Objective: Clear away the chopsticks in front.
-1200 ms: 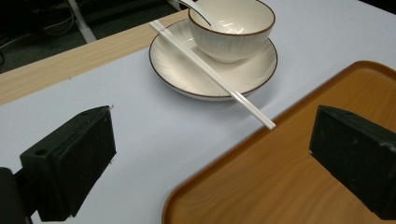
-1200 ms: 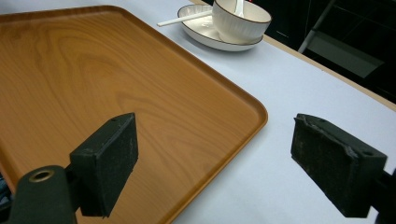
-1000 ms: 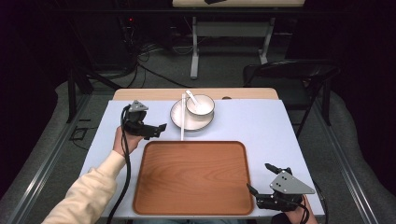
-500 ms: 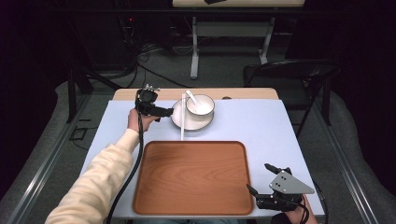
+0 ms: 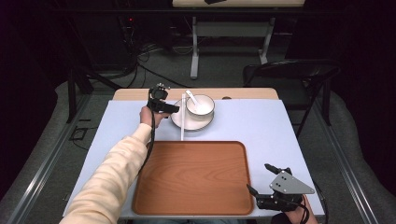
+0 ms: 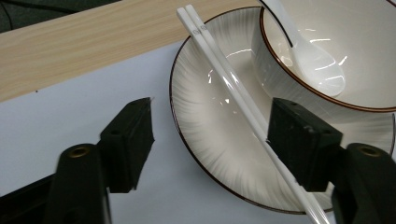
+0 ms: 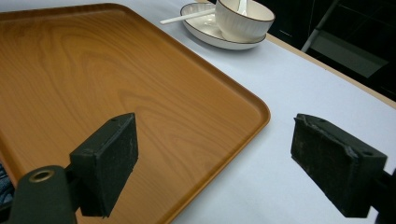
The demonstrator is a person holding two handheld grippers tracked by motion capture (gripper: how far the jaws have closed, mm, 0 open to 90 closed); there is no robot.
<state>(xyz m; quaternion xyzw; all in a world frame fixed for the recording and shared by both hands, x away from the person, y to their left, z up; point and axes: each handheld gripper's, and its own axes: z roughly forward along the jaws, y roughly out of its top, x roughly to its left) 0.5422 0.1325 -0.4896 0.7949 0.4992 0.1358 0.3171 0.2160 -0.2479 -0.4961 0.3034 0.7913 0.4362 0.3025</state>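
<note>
Over the plate (image 6: pixel 210 126), left gripper (image 6: pixel 210 135) jaws (just closing) straddle its rim and chopsticks (image 6: pixel 224 79), seemingly ungripped.

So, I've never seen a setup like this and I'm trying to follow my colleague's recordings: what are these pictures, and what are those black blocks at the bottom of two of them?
There is no robot here. A person sits at a table and holds a hand-operated two-jaw gripper in each hand. The high view looks down from above the person's side. The other two pictures come from cameras riding on the grippers, and the black blocks are each gripper's own jaws.

On the table lie a wooden tray and a white plate carrying a bowl with a spoon in it. White chopsticks rest across the plate.

The left gripper has reached the plate. Its jaws have just been closing, with the plate's rim and the chopsticks between them, but they do not press on anything yet. The right gripper waits open beside the tray, holding nothing.
</note>
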